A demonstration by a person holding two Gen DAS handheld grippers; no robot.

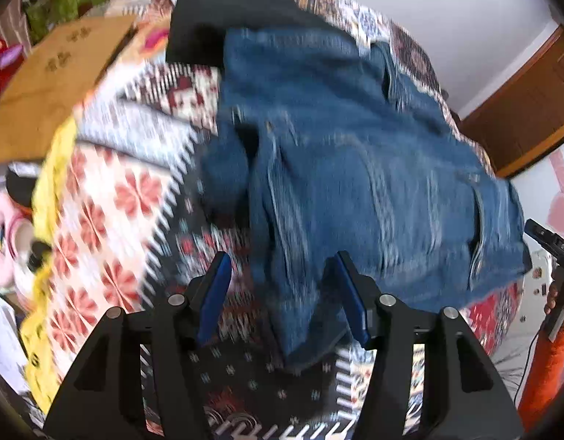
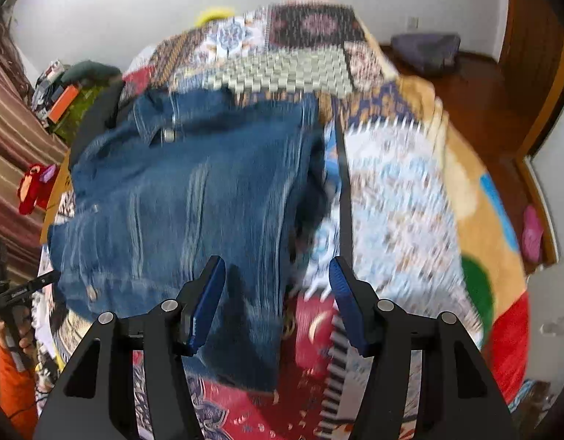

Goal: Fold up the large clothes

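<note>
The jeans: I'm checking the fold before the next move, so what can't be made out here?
- Jeans, left wrist view: motion blur smears seams and fold lines.
- Jeans' near end, right wrist view: partly behind the right gripper.
- Black garment, left wrist view: its near part lies under the jeans.
- Left gripper: pad contact with denim unclear.

Motion blur smears the jeans (image 1: 355,168) and the patterned bedspread (image 1: 109,220) in both my views, so I cannot read seams, buttons or the cloth's prints sharply. A black garment (image 1: 223,11) lies partly hidden under the jeans' far end. My hand in an orange sleeve (image 2: 10,377) is cut off by the picture's edge.
</note>
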